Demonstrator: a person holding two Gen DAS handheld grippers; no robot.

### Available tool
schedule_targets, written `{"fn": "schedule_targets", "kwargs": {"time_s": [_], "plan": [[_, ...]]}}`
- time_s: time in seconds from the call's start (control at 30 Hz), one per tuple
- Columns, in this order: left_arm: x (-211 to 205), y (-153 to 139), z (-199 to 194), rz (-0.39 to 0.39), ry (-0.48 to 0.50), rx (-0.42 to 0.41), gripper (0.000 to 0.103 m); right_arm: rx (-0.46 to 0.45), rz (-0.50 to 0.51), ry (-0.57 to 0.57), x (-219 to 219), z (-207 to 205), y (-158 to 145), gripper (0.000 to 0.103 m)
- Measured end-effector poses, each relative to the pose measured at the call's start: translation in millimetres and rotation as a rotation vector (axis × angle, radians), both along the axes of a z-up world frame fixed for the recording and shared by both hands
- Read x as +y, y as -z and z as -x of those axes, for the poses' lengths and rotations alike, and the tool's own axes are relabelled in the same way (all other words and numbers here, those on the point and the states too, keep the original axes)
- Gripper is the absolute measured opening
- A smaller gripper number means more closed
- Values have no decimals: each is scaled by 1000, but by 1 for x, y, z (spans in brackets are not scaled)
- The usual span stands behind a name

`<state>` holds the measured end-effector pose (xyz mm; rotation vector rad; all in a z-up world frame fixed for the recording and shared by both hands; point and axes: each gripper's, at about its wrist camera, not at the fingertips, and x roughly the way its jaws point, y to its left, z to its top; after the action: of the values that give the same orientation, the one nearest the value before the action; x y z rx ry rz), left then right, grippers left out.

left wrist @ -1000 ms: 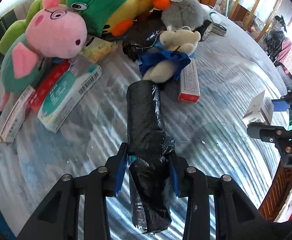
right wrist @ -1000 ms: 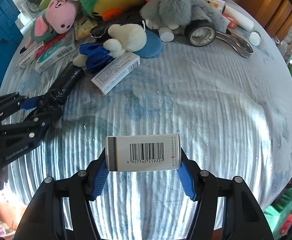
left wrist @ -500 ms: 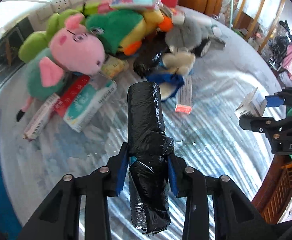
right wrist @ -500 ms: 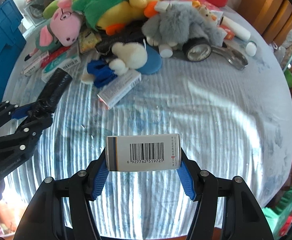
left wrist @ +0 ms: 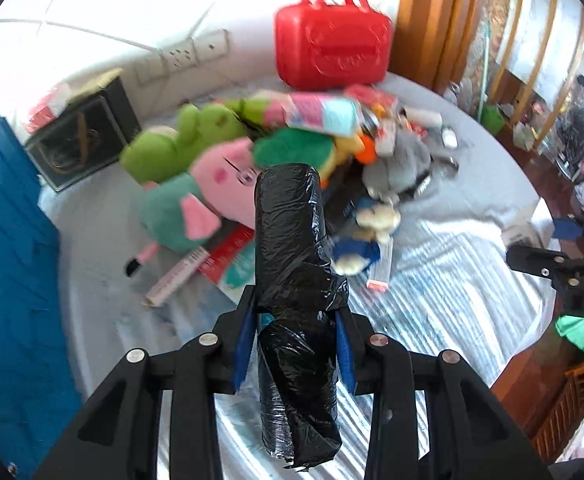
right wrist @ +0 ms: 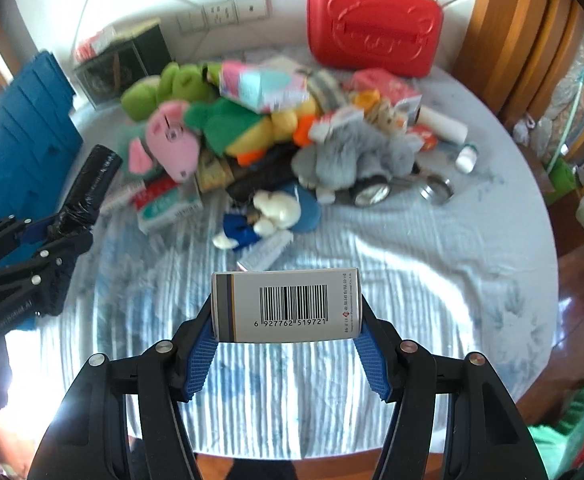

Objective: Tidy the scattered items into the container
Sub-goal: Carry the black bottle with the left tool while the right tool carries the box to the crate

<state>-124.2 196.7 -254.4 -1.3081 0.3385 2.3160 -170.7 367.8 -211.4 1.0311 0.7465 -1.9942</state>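
Note:
My left gripper (left wrist: 295, 332) is shut on a roll of black plastic bags (left wrist: 292, 240), held high above the round table (left wrist: 451, 300); the same roll (right wrist: 92, 184) shows at the left of the right wrist view. My right gripper (right wrist: 286, 340) is shut on a white medicine box (right wrist: 286, 304) with a barcode, also lifted off the cloth. A blue crate (left wrist: 8, 260) stands at the table's left edge, beside the left gripper (right wrist: 52, 236). The scattered pile (right wrist: 272, 140) holds a pink pig plush (right wrist: 172, 140), a green-yellow plush, a grey plush and small boxes.
A red plastic case (right wrist: 371, 20) stands against the back wall. A black open box (left wrist: 80, 140) sits at the back left. A tape roll (right wrist: 371, 194), a metal cup and a white bottle (right wrist: 465, 158) lie right of the pile. Striped cloth in front is bare.
Both grippers have risen well above the table with their loads, so the pile looks smaller and farther. The blue crate and red case have come into view.

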Motion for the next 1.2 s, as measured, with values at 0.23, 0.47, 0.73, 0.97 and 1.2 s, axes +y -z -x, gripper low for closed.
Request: {"fn": "schedule_targets", "kwargs": {"time_s": [0.23, 0.47, 0.73, 0.97, 1.2], "plan": [[-17, -63, -4, -40, -24, 27, 34, 37, 114, -41, 10, -21, -67, 62], [-22, -109, -20, -63, -40, 61, 34, 15, 176, -110, 11, -34, -92, 62], [-35, -131, -31, -57, -85, 94, 34, 14, 197, -180, -1, -42, -103, 62], [-50, -142, -37, -51, -109, 117, 34, -1, 205, -247, -18, -60, -104, 62], [-78, -155, -39, -50, -145, 152, 34, 19, 216, -331, -43, -94, -110, 62]]}}
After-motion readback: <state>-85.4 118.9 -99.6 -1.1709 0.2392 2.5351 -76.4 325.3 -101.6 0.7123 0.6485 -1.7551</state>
